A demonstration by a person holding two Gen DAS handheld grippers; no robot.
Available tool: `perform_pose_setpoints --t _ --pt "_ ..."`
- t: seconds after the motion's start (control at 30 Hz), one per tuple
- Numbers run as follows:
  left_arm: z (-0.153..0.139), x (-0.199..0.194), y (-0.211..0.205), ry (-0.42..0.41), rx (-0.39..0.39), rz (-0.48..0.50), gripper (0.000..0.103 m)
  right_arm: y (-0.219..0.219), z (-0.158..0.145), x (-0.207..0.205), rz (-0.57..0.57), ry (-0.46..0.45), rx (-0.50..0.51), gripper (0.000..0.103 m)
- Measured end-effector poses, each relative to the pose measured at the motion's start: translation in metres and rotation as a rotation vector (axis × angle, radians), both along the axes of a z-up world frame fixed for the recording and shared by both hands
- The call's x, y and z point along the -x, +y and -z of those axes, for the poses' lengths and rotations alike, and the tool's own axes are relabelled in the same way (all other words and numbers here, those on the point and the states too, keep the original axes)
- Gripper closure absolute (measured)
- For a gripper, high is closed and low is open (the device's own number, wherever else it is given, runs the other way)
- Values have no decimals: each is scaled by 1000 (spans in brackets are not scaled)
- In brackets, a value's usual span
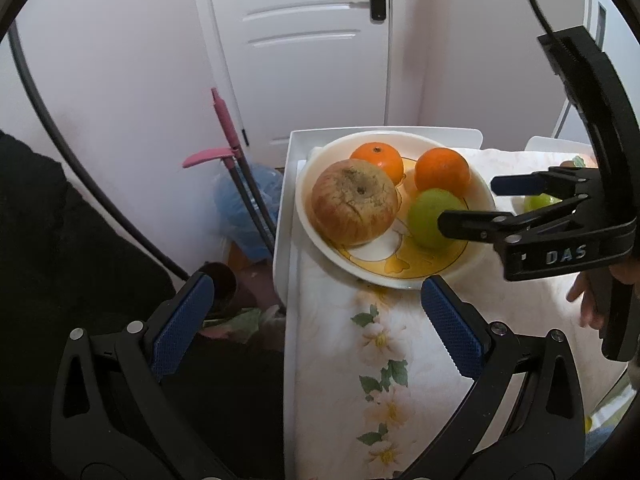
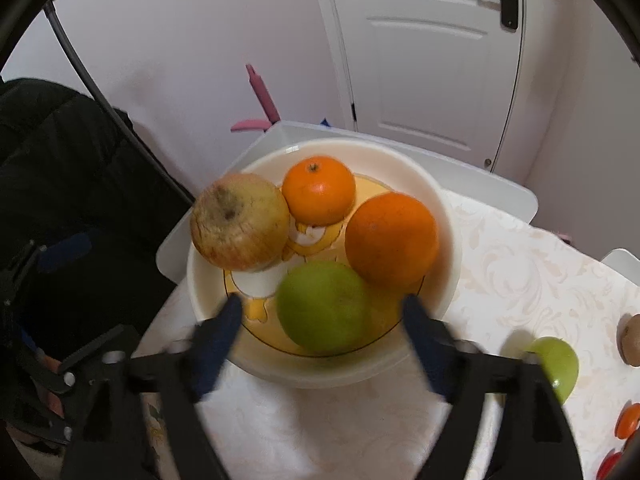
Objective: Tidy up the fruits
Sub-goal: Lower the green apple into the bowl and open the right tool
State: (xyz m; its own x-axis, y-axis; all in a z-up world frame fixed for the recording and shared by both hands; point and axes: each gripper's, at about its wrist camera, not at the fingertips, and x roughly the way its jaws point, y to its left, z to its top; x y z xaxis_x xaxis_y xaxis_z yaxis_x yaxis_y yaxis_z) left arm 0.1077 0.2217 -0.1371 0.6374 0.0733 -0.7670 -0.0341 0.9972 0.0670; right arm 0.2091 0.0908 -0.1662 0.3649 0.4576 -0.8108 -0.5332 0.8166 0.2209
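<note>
A cream bowl point(image 2: 448, 216) with a yellow pattern holds a large russet apple point(image 2: 240, 222), a small orange point(image 2: 319, 190), a bigger orange point(image 2: 391, 238) and a green apple point(image 2: 320, 320). My right gripper point(image 2: 322, 308) is open over the bowl's near side. Its blurred blue fingers stand on either side of the green apple without touching it. In the left wrist view the right gripper point(image 1: 468, 204) reaches in from the right beside the green apple point(image 1: 428, 212). My left gripper point(image 1: 318, 282) is open and empty, just short of the bowl point(image 1: 400, 280).
A second green apple point(image 2: 556, 364) and a kiwi point(image 2: 630, 340) lie on the floral cloth point(image 1: 380, 360) to the right, with orange-red pieces point(image 2: 628, 420) near the corner. The white table edge point(image 1: 288, 200) drops off left, where a pink-handled broom point(image 1: 224, 120) and blue bag point(image 1: 248, 204) stand.
</note>
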Motion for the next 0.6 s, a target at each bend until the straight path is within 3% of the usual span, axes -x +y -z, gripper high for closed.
perform_pose_setpoints --t 0.23,0.6 --pt "-7 9 -3 -1 3 -8 0 -14 -8 5 28 -27 -26 0" --pt "-30 15 -7 -31 4 -36 0 -23 -32 20 27 -42 -24 0"
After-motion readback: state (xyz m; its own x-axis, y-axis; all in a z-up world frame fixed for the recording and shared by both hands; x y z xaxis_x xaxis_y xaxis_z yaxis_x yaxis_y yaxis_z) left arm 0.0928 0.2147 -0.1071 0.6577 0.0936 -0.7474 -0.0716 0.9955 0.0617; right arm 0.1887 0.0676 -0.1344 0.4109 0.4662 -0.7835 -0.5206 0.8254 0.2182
